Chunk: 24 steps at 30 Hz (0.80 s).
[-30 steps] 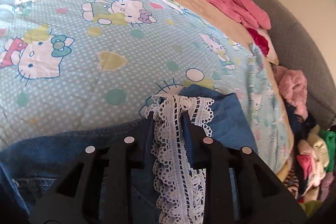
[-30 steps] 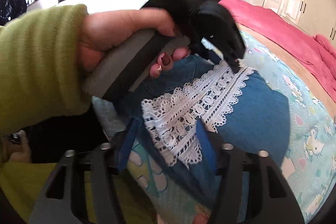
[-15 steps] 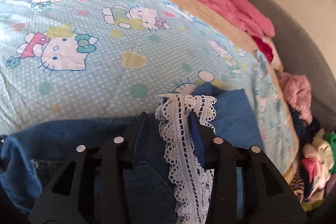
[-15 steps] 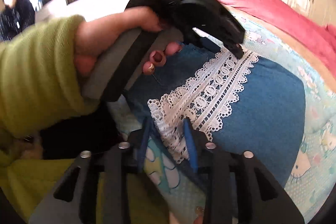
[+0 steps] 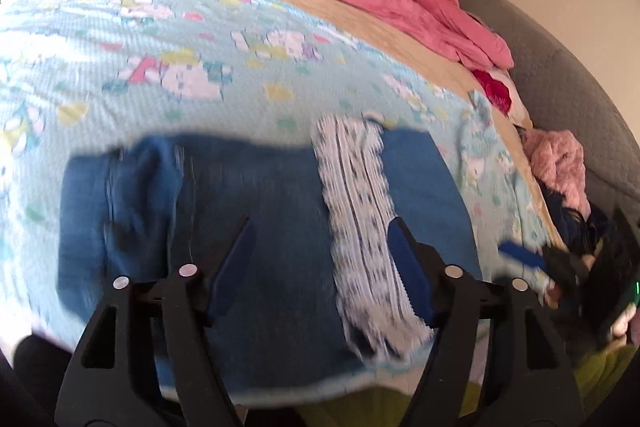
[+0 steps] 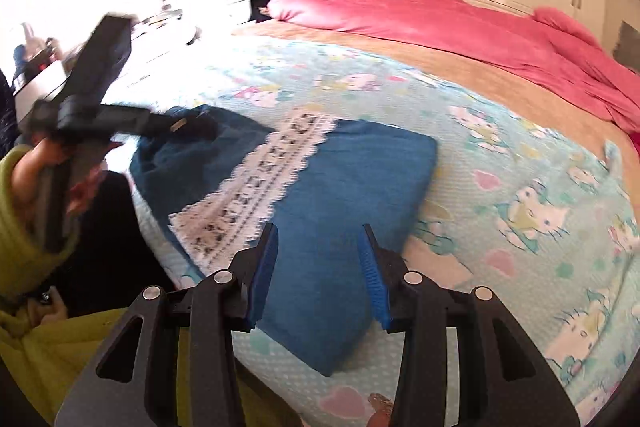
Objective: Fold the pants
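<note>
- Left gripper (image 5: 320,263), low centre of the left wrist view: jaws spread wide, nothing pinched. They have just been opening; denim and lace are seen through the gap but are not pressed by the pads.
- Right gripper (image 6: 318,271), low centre of the right wrist view: jaws parted, also just opening, with blue denim visible beyond the gap and no cloth clamped. Both claws are read as released.
- Pants (image 6: 344,187): found lying folded on the cartoon-print blanket (image 6: 520,187), a compact blue block in mid-frame of the right wrist view, with a white lace trim (image 6: 260,183) running diagonally across it toward the lower left.
- In the left wrist view the same denim fills the middle band, much blurred; the waist end at left looks bunched.
- Handling, as judged: denim is soft but weighty, limp when lifted, not slippery, not fragile. The lace is thinner and could snag on a pad edge.
- Hold is best taken at a thick folded edge or corner of the denim, through all layers, clear of the lace.
- Outward: pink duvet (image 6: 460,23) along the upper right, a clothes heap (image 5: 560,167) at the right edge of the left wrist view.
- The fold appears nearly or fully done.
</note>
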Each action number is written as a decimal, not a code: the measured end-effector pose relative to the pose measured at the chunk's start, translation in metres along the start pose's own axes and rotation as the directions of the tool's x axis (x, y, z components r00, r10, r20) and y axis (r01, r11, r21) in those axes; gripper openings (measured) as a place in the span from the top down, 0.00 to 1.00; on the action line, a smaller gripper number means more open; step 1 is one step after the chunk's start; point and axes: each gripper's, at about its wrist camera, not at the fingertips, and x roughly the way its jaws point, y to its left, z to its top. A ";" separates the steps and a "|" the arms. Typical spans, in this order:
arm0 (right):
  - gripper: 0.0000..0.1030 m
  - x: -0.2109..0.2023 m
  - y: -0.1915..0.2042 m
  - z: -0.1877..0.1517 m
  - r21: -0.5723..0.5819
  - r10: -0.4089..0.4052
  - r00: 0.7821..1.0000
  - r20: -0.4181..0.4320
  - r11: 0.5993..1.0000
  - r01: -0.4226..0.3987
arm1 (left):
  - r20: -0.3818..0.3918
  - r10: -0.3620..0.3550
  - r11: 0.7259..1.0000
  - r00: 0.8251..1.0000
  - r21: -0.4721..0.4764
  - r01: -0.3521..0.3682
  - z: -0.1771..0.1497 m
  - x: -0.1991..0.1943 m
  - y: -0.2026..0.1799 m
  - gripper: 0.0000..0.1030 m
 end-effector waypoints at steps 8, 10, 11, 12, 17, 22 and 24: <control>0.61 0.019 0.011 -0.009 -0.022 0.042 0.998 -0.043 0.999 -0.043 | -0.071 0.001 1.000 0.997 0.019 0.000 -0.042 0.012 -0.022 0.41; 0.61 0.029 0.016 -0.013 -0.031 0.047 0.996 -0.069 0.998 -0.049 | -0.077 0.027 0.997 0.997 0.072 -0.021 -0.047 0.015 -0.032 0.65; 0.61 0.033 0.016 -0.015 -0.030 0.040 0.995 -0.091 0.999 -0.043 | -0.085 0.056 0.994 0.995 0.100 -0.047 -0.050 0.018 -0.038 0.83; 0.61 0.037 0.015 -0.018 -0.028 0.029 0.993 -0.118 0.999 -0.032 | -0.092 0.080 0.991 0.993 0.117 -0.069 -0.052 0.019 -0.040 0.87; 0.63 0.043 0.000 -0.038 -0.008 -0.005 0.984 -0.180 1.000 0.004 | -0.103 0.166 0.975 0.981 0.167 -0.147 -0.061 0.022 -0.036 0.77; 0.61 0.041 0.000 -0.040 0.000 0.003 0.985 -0.172 1.000 -0.003 | -0.099 0.164 0.976 0.981 0.164 -0.147 -0.060 0.023 -0.035 0.77; 0.60 0.034 0.000 -0.038 0.005 0.013 0.987 -0.162 1.000 -0.013 | -0.083 0.167 0.974 0.983 0.171 -0.151 -0.060 0.019 -0.038 0.76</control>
